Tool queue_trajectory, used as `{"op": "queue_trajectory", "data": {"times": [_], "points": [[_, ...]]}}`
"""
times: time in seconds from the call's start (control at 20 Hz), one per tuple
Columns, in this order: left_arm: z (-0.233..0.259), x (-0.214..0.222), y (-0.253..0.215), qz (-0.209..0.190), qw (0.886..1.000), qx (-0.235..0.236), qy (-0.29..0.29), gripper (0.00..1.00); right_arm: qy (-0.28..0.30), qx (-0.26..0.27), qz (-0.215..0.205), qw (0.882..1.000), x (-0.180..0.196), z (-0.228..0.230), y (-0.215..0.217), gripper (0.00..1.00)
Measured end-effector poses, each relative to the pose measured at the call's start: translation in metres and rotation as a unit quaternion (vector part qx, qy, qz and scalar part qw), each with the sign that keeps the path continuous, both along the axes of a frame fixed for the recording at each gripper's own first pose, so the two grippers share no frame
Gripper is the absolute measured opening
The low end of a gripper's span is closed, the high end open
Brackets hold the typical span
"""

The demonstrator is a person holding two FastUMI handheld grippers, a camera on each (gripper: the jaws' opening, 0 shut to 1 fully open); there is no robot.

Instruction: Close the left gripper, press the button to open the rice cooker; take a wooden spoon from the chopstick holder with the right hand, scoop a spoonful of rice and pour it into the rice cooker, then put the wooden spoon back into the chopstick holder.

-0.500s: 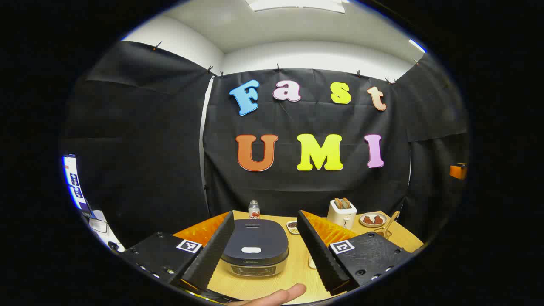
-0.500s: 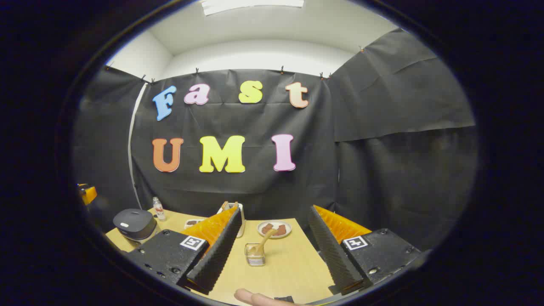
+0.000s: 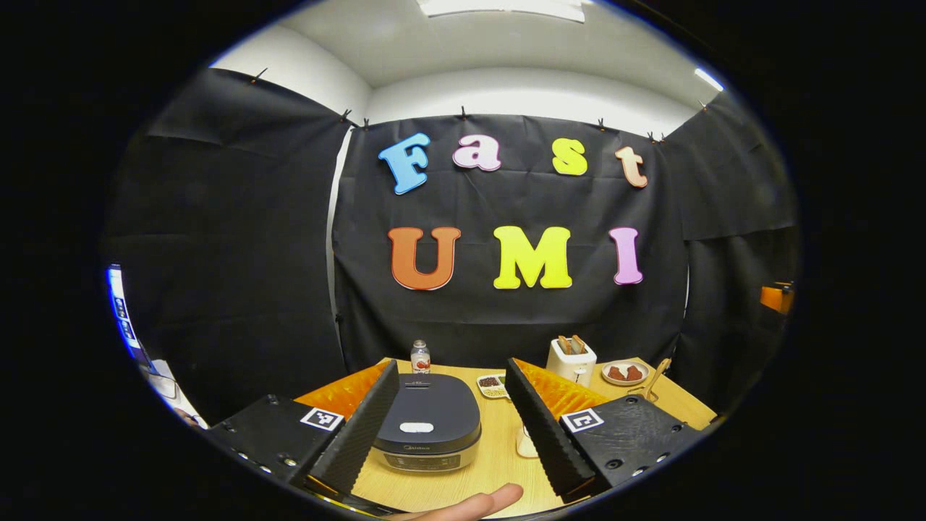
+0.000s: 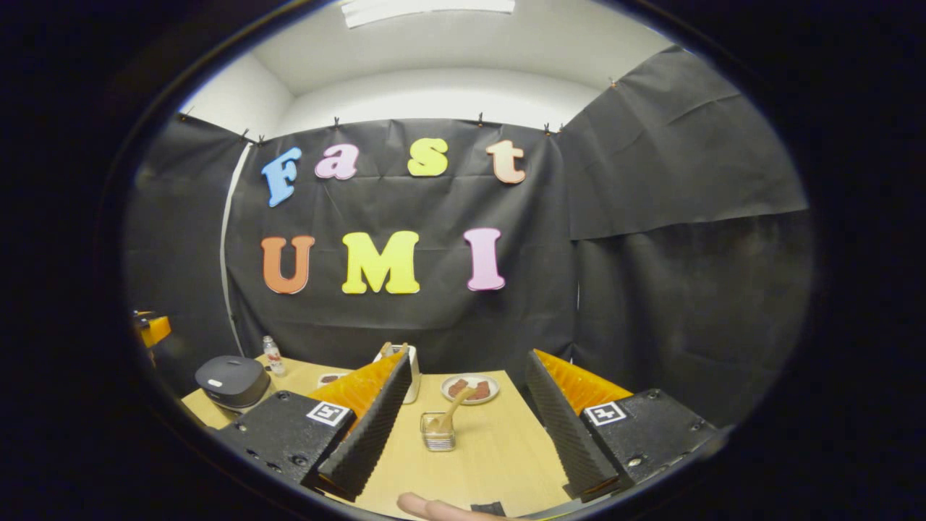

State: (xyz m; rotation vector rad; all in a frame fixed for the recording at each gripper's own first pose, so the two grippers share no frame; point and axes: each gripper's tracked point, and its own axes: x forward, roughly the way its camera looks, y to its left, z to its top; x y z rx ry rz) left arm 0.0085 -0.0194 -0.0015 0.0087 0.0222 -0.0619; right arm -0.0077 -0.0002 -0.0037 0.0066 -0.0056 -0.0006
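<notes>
While both grippers' jaws gape wide, the dark, rounded rice cooker (image 3: 427,423) sits lid-down, its white button (image 3: 417,428) showing.

Little can be read here. The rice cooker (image 3: 427,427) carries a small brand mark on its front band, too small and blurred to make out. The bottle (image 3: 419,357) behind it has a red-and-white label, also unreadable. Each gripper body carries a square black-and-white marker tag (image 3: 322,418), a pattern without letters.
</notes>
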Motion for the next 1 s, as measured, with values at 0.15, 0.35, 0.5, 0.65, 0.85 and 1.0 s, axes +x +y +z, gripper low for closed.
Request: {"op": "queue_trajectory", "data": {"times": [0.15,0.35,0.5,0.65,0.85,1.0], "points": [[0.000,0.001,-0.008,-0.010,1.000,0.002,0.002,0.94,0.000,0.002,-0.002,1.000,-0.002,-0.003,-0.004,1.00],[0.000,0.006,-0.002,0.002,1.000,0.001,-0.001,0.94,0.001,0.006,-0.003,1.000,-0.001,-0.007,-0.008,1.00],[-0.009,0.014,0.004,0.012,1.000,0.008,0.006,0.94,0.001,0.009,-0.003,1.000,0.001,-0.013,-0.009,1.00],[-0.018,0.019,0.003,0.005,1.000,0.003,0.017,0.94,0.002,0.008,0.000,1.000,0.004,-0.019,-0.007,1.00],[-0.028,0.030,0.007,0.002,0.999,-0.013,0.034,0.73,0.003,0.007,0.006,1.000,0.007,-0.027,-0.001,1.00],[-0.042,0.038,0.003,-0.013,0.998,-0.013,0.058,0.56,0.007,0.010,0.013,1.000,0.009,-0.035,0.004,1.00]]}}
